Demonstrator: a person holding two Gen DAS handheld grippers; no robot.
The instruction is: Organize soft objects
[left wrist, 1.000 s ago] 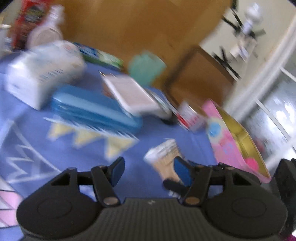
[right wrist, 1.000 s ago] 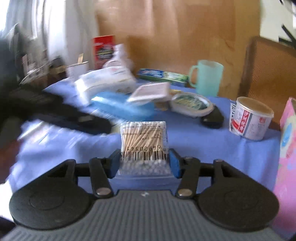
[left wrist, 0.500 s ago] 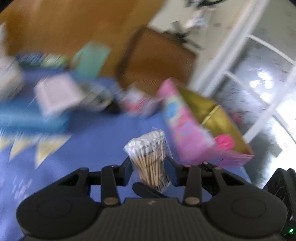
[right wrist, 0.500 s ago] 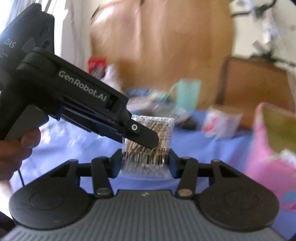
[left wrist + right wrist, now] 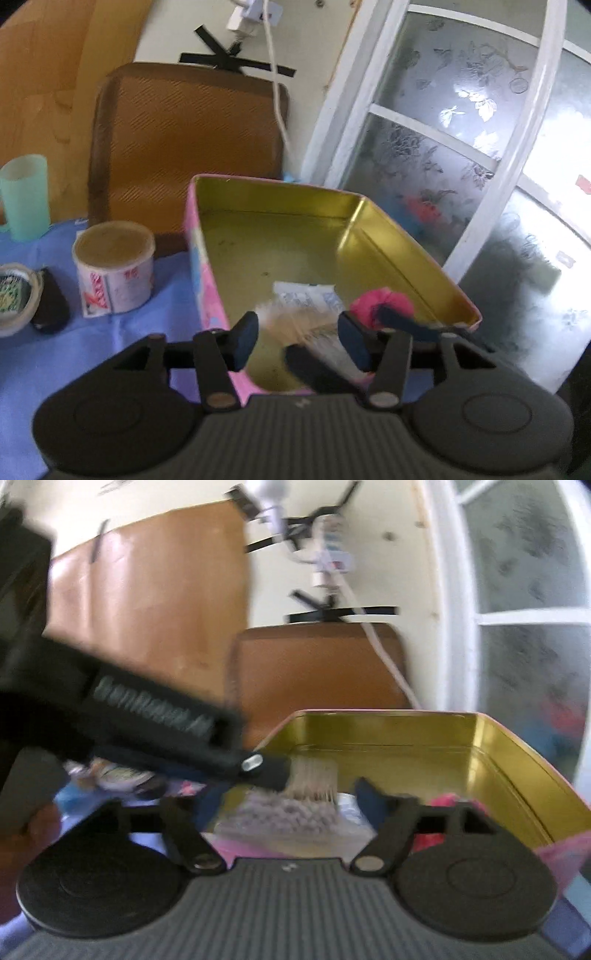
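Left gripper (image 5: 297, 341): fingers spread, gripping nothing; the blurred cotton swab pack (image 5: 306, 326) sits between them without clear contact.
Right gripper (image 5: 286, 805): fingers also parted, the same pack (image 5: 295, 808) loose in the gap (too smeared to judge touch).
Swab pack: over the near end of the pink tin box (image 5: 207, 280), inside its gold interior.
Tin contents: a pink pom-pom (image 5: 380, 306) and a white sachet (image 5: 306, 295).
Tabletop (image 5: 110, 339): blue cloth, with a white tub (image 5: 114, 271) and mint cup (image 5: 24, 197) to the left.

tin (image 5: 388, 236) floor's far half open, swab pack (image 5: 306, 325), pink ball (image 5: 380, 304) near front
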